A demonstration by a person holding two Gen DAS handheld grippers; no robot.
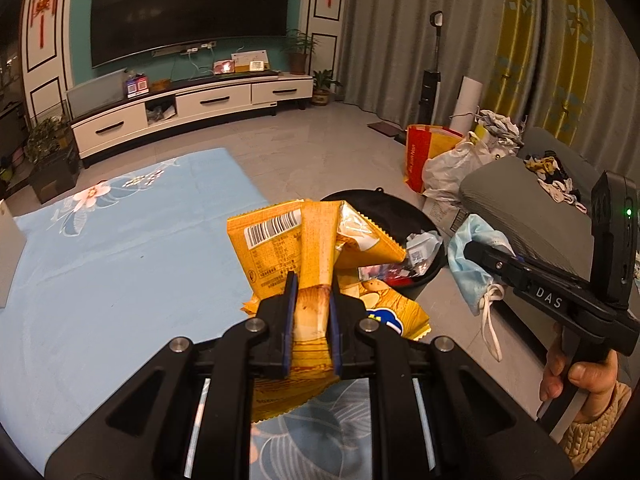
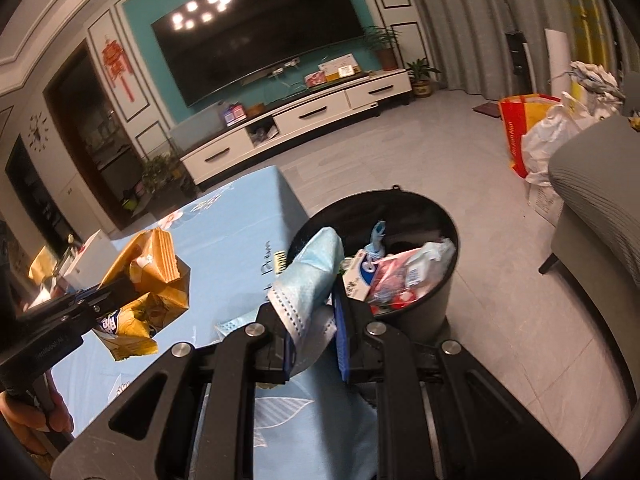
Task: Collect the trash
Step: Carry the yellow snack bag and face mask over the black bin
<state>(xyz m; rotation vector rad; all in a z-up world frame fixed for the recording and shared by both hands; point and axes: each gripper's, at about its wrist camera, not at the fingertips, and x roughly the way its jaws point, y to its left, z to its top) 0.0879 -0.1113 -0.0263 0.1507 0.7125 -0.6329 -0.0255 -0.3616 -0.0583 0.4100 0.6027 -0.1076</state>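
Note:
My left gripper (image 1: 313, 280) is shut on a crumpled yellow snack bag (image 1: 288, 240), held above the table's right edge. The same bag (image 2: 152, 276) hangs from that gripper (image 2: 130, 286) at the left of the right wrist view. My right gripper (image 2: 310, 300) is shut on a light blue face mask (image 2: 310, 276), just short of the black trash bin (image 2: 432, 320). The left wrist view shows this mask (image 1: 472, 264) dangling from the right gripper (image 1: 470, 248) beside the bin (image 1: 430, 274). The bin stands on the floor and holds several wrappers and tissues.
A table with a light blue floral cloth (image 1: 120, 248) lies left of the bin. A grey sofa (image 1: 532, 204) stands at the right, with bags (image 1: 444, 160) behind it. A TV cabinet (image 1: 192, 108) lines the far wall. Grey tiled floor (image 2: 500, 280) surrounds the bin.

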